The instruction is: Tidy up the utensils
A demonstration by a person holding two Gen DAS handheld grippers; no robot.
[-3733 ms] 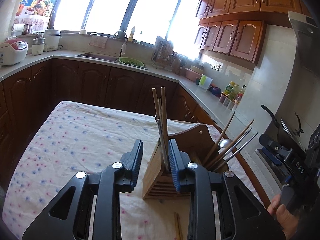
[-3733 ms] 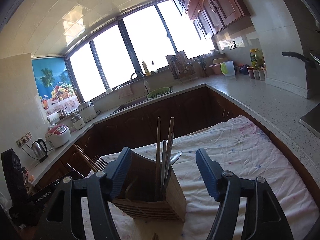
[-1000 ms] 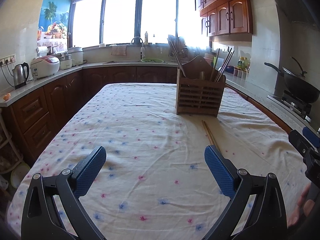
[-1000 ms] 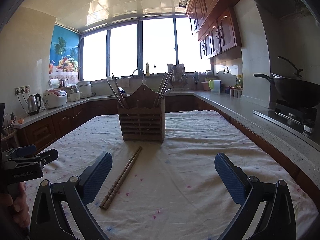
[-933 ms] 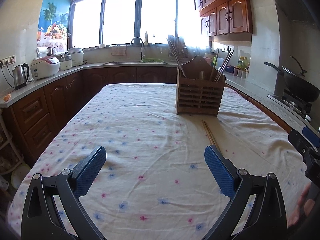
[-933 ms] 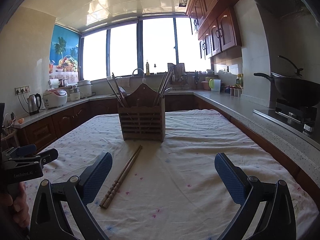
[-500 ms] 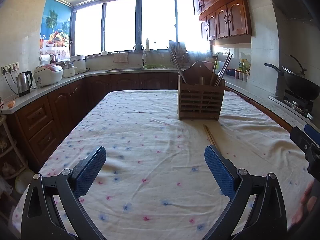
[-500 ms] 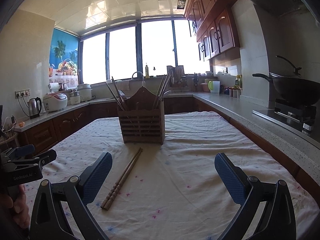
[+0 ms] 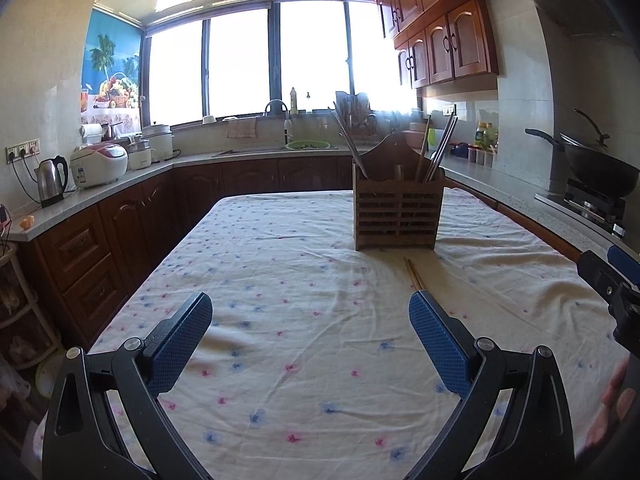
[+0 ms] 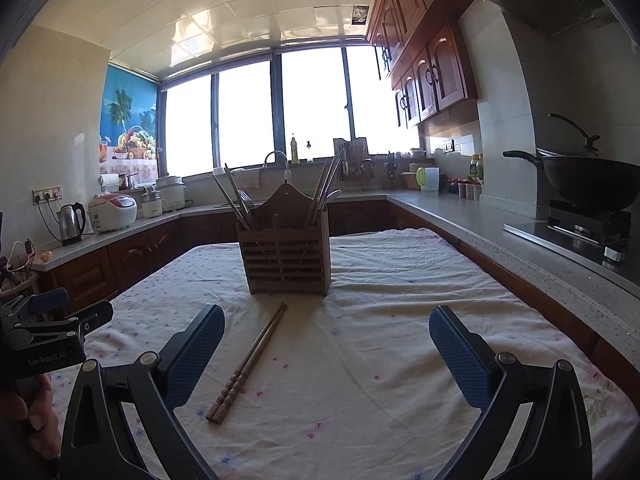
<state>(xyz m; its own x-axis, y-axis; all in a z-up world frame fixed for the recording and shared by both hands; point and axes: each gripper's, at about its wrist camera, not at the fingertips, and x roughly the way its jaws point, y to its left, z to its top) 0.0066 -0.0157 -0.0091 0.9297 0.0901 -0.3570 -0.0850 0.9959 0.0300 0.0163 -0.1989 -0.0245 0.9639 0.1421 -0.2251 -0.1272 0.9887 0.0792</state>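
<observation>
A table under a floral tablecloth (image 9: 304,280) filled the kitchen. A wooden utensil holder (image 10: 285,256) stood on it, and a pair of chopsticks (image 10: 248,362) lay just before it. The left gripper (image 9: 310,316) and the right gripper (image 10: 326,326) hovered empty, jaws spread wide.

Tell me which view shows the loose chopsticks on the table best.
The right wrist view: the chopsticks lie in full length on the cloth before the holder. In the left wrist view only their far ends show; the left gripper's finger hides the rest.
</observation>
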